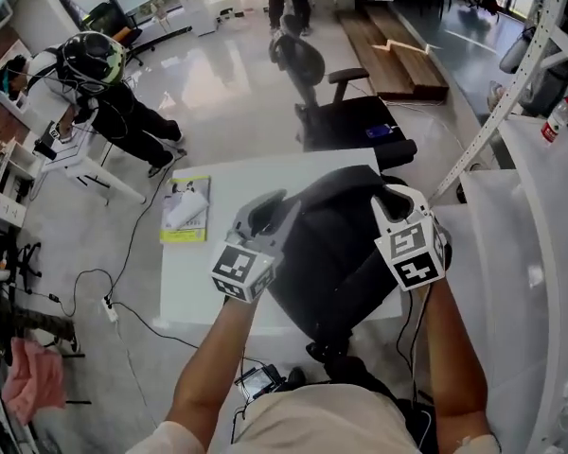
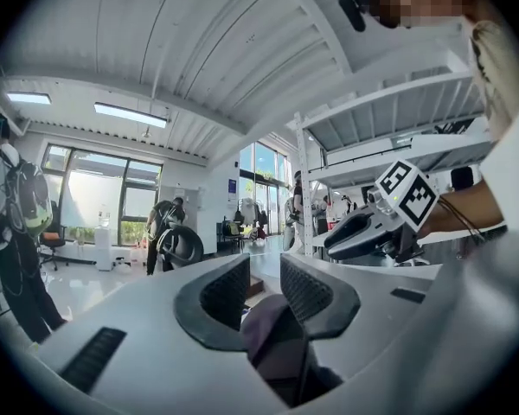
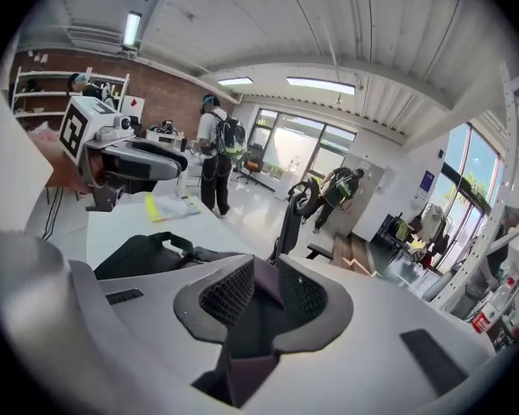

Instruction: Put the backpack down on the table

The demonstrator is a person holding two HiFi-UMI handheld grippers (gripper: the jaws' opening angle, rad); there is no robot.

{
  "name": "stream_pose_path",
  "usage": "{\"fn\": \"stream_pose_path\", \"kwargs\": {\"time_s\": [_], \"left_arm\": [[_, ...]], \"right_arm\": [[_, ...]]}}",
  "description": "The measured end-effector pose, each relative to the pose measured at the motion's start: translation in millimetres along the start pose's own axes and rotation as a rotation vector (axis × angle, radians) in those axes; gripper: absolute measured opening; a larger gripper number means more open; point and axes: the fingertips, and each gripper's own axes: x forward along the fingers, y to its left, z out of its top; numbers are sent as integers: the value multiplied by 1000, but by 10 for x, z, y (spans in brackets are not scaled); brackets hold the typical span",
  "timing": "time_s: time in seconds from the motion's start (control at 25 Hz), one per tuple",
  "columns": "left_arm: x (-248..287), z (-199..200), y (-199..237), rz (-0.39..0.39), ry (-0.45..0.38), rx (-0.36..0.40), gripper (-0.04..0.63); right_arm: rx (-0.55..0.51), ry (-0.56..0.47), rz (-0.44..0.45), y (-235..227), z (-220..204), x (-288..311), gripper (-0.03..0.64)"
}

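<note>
Lower centre of the head view: both forearms reach forward, each hand carrying one gripper.

Left gripper: jaws partly apart, pads not pressing. A fold of dark fabric lies low between them, with open gap above it.

Right gripper: jaws likewise partly apart. Dark fabric fills the space between the pads, with no squeeze evident.

The two grippers sit at the upper edge of the backpack, one toward each corner. The backpack, black, lies on the white table at frame centre. Its lower end appears to reach past the near edge.

Left of it on the table, and apart from it, lies a yellow-edged booklet. Beyond the table's far edge stands a black office chair.

Upper left: a person wearing a helmet bends over a small white desk. Upper right of centre: wooden steps. Right edge: white shelving.
</note>
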Motion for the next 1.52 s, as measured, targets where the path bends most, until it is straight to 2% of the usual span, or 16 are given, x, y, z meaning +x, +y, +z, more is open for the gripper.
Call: {"fn": "stream_pose_path", "kwargs": {"time_s": [0.08, 0.2, 0.48, 0.72, 1.12, 1.52], "left_arm": [[-150, 163, -59, -32, -31, 30, 100], [-480, 365, -106, -49, -69, 61, 77], [-1289, 730, -326, -96, -121, 131, 52], [-1964, 955, -466, -100, -138, 193, 44], [-2695, 1116, -900, -134, -139, 387, 41], [-3071, 1113, -1187, -156, -173, 391, 41]], "right_arm": [[12, -61, -34, 81, 147, -167, 59], [8, -135, -42, 338, 386, -388, 40], [-74, -267, -21, 1024, 958, -954, 29], [-178, -301, 20, 1604, 1278, -1315, 26], [-251, -330, 134, 2433, 1348, -1967, 23], [-241, -313, 135, 2714, 1199, -2380, 23]]}}
